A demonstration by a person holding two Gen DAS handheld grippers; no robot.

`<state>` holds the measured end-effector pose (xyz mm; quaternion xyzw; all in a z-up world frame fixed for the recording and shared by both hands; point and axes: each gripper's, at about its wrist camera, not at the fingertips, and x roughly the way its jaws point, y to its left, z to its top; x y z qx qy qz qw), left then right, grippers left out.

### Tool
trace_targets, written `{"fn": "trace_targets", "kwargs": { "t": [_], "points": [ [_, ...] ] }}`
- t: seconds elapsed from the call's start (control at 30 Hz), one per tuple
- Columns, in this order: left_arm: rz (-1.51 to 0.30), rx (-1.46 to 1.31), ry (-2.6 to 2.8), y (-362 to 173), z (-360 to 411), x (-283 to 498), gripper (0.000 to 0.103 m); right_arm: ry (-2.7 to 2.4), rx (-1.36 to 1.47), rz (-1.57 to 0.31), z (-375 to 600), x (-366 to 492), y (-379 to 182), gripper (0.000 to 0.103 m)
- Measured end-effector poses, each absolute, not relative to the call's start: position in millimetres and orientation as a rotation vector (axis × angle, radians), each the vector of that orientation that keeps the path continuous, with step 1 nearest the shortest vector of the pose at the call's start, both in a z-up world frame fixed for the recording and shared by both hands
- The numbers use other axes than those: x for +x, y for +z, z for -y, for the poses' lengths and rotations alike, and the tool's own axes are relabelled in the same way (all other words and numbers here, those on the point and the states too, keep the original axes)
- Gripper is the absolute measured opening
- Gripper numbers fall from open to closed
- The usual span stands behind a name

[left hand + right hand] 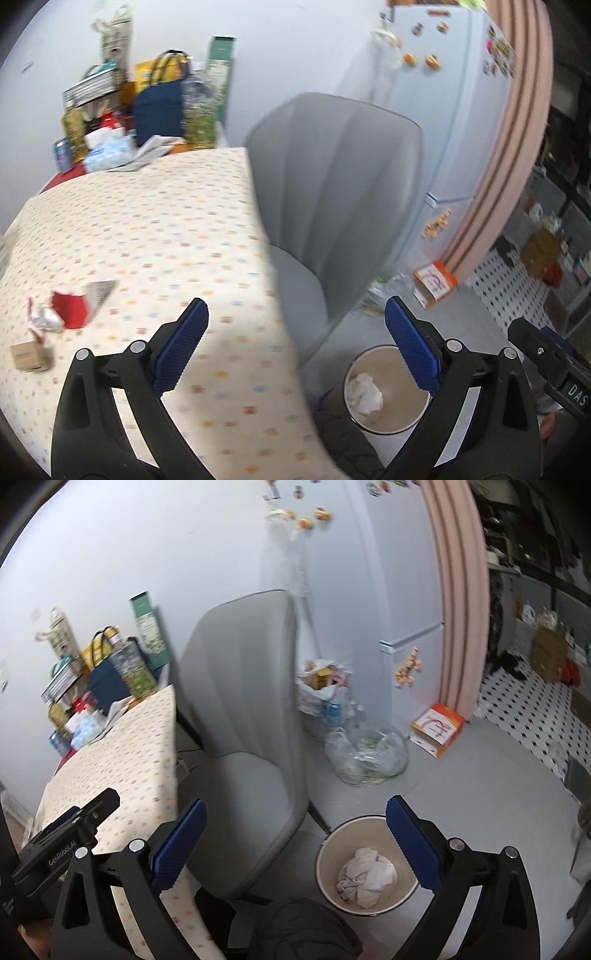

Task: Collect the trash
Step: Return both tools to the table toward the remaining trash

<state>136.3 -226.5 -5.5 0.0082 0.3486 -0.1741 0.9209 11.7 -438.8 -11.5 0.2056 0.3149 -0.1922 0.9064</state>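
A round cream trash bin (328, 853) stands on the grey floor beside the chair, with crumpled white paper (365, 878) inside; the left wrist view shows the bin (384, 424) and paper (364, 395) too. On the dotted tablecloth lie a red wrapper (72, 308), a crumpled red-and-white wrapper (42, 319) and a small brown box (29, 356). My left gripper (295, 354) is open and empty, held above the table edge. My right gripper (295, 843) is open and empty, above the bin and chair.
A grey chair (243, 738) stands between the table (166, 221) and the bin. Bags, a bottle and boxes crowd the table's far end (147, 110). A clear bag of bottles (365, 753), an orange-white box (437, 727) and a white fridge (406, 609) stand beyond.
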Motion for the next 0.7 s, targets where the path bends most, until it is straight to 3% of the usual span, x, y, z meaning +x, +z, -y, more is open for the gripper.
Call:
{"fn": "trace_targets", "kwargs": {
  "t": [0.7],
  "points": [
    [-0.69,-0.18,-0.075,-14,39,136,0.095,-0.147,0.223,-0.689,283,67,15,0.095]
  ]
}}
